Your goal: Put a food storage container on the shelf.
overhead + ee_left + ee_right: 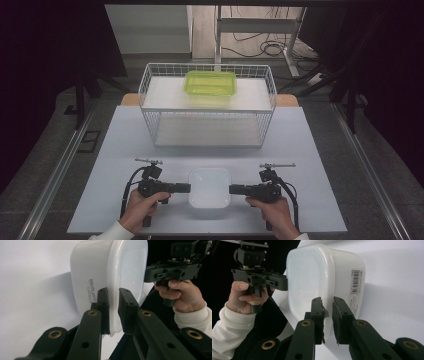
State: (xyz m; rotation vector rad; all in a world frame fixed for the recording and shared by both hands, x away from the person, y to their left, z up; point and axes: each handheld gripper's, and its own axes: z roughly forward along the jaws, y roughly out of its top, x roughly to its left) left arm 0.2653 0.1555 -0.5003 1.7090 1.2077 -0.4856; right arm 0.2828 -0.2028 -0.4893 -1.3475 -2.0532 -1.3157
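White container: a rounded white plastic box (209,187) with its lid on sits at the near edge of the white table (115,150), midway between the two grippers; nothing of its contents can be made out through the lid
Green container: a translucent lime-green lidded box (210,82) rests on the top shelf of the white wire rack (150,107), toward the middle of it; whether anything is inside it cannot be told
Wire rack: stands at the far half of the table, well apart from the white box; its lower shelf holds nothing visible
Left gripper: the left gripper (186,188) comes in from the left, jaws grasping the left rim of the white box, one jaw on the lid side and one on the wall side
Right gripper: the right gripper (232,189) meets the box from the opposite side, jaws clenched on the right rim in the same way
Hands: the left hand (139,209) and right hand (272,212) hold the grips, white sleeves at the wrists
Left gripper view: shows slanted print reading "White pack" on the box wall (too small in the high view), with the right gripper touching the far rim
Right gripper view: shows a barcode label on the opposite wall, and the left gripper at the far rim
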